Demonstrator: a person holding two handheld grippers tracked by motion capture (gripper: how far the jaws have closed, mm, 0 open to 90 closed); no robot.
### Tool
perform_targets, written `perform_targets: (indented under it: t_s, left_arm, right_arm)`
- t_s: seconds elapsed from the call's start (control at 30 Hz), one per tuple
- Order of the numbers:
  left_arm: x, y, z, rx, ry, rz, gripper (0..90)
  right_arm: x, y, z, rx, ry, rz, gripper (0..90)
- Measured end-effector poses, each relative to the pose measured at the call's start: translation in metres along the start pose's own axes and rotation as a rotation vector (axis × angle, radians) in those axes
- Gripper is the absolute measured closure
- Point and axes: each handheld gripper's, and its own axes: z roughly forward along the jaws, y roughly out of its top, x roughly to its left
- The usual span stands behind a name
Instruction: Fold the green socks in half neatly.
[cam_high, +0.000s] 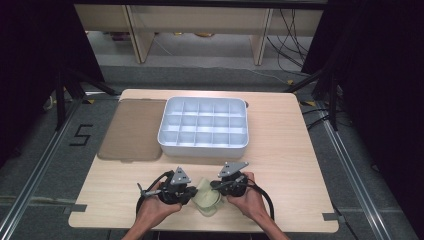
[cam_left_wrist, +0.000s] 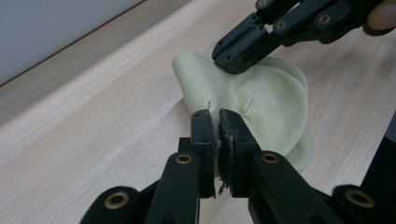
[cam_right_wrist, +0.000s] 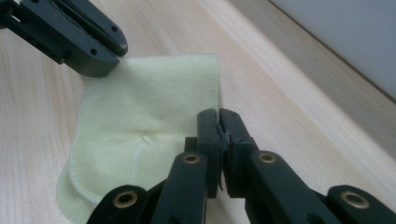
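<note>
- Pale yellow-green sock (cam_high: 207, 199) lies on the wooden table (cam_high: 300, 165), close to the near edge, directly between the person's two hands.
- Left gripper (cam_high: 192, 191): jaws closed to a hairline gap, pinching the sock's edge on the person's left side. In the left gripper view (cam_left_wrist: 218, 122) the tips meet right at the fabric's near rim, so it looks like a real hold on cloth rather than an empty close.
- Right gripper (cam_high: 216, 185): jaws likewise pressed together, biting the opposite edge. The right gripper view (cam_right_wrist: 218, 122) has the tips sitting at the straight hemmed edge of the sock (cam_right_wrist: 140, 135), probably the cuff end.
- Key relation: the sock spans the short gap between the two sets of tongs, each holding one side, both equally near. Its long axis runs roughly away from the grippers toward the near table edge, with the rounded toe or heel bulge (cam_left_wrist: 285, 107) hanging off to one side; exact lie is hard to call because the fabric is rumpled.
- White divided tray (cam_high: 203, 126) sits well apart, beyond the grippers toward the far side; a brown mat (cam_high: 132, 131) lies just beside it on the left.
- Judgement: whatever comes next, a fold or a lift toward the tray, depends on both grips moving together across that short span; one pinch slipping would let the sock sag.
</note>
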Motion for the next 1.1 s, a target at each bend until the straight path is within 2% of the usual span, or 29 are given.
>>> perform_targets:
  t_s: [0.07, 0.1, 0.13, 0.17, 0.2, 0.27, 0.37, 0.43, 0.57, 0.6, 0.8, 0.9, 0.93, 1.0, 1.07, 1.1]
  left_arm:
    - [-0.001, 0.000, -0.001, -0.003, -0.004, 0.007, 83.9]
    - [-0.001, 0.000, -0.002, -0.008, -0.001, 0.002, 83.9]
    - [-0.001, 0.000, -0.002, -0.008, -0.001, 0.002, 83.9]
    - [-0.001, 0.000, -0.001, -0.012, -0.004, 0.003, 83.9]
    - [-0.001, 0.000, -0.001, -0.009, -0.001, -0.001, 83.9]
    - [-0.002, 0.000, -0.002, -0.011, 0.007, 0.008, 83.9]
    - [-0.003, 0.001, -0.003, -0.014, 0.009, 0.016, 83.8]
    - [-0.005, 0.003, -0.004, -0.017, 0.005, 0.034, 83.8]
    - [-0.007, 0.003, -0.005, -0.020, 0.004, 0.024, 83.7]
    - [-0.007, 0.004, -0.006, -0.019, 0.003, 0.036, 83.7]
    - [-0.011, 0.006, -0.008, -0.029, 0.004, 0.036, 83.5]
    - [-0.015, 0.008, -0.009, -0.039, 0.000, 0.047, 83.5]
    - [-0.018, 0.009, -0.010, -0.032, 0.008, 0.067, 83.5]
    - [-0.021, 0.009, -0.009, -0.045, -0.008, 0.063, 83.5]
    - [-0.023, 0.010, -0.009, -0.042, -0.008, 0.074, 83.4]
    - [-0.027, 0.010, -0.009, -0.045, -0.021, 0.083, 83.3]
  right_arm:
    - [-0.001, -0.001, -0.004, -0.027, -0.010, -0.002, 87.7]
    - [-0.003, -0.001, -0.012, -0.025, -0.004, 0.006, 87.5]
    - [-0.003, -0.001, -0.012, -0.025, -0.004, 0.006, 87.5]
    - [-0.003, -0.002, -0.016, -0.044, 0.000, 0.021, 87.5]
    - [-0.004, -0.003, -0.021, -0.047, 0.017, 0.006, 87.3]
    - [-0.001, -0.005, -0.027, -0.053, 0.023, 0.000, 86.9]
    - [0.005, -0.012, -0.033, -0.036, 0.044, 0.015, 86.7]
    - [0.007, -0.016, -0.033, -0.024, 0.056, 0.024, 86.7]
    - [0.008, -0.020, -0.033, -0.018, 0.071, 0.020, 86.6]
    - [0.010, -0.021, -0.033, -0.011, 0.075, 0.027, 86.6]
    - [0.012, -0.025, -0.024, 0.024, 0.078, 0.008, 86.7]
    - [0.015, -0.025, -0.024, 0.025, 0.075, 0.018, 86.6]
    - [0.015, -0.025, -0.024, 0.026, 0.076, 0.018, 86.7]
    - [0.016, -0.026, -0.023, 0.030, 0.078, 0.028, 86.6]
    - [0.016, -0.025, -0.023, 0.032, 0.079, 0.028, 86.7]
    - [0.016, -0.025, -0.023, 0.034, 0.079, 0.028, 86.7]
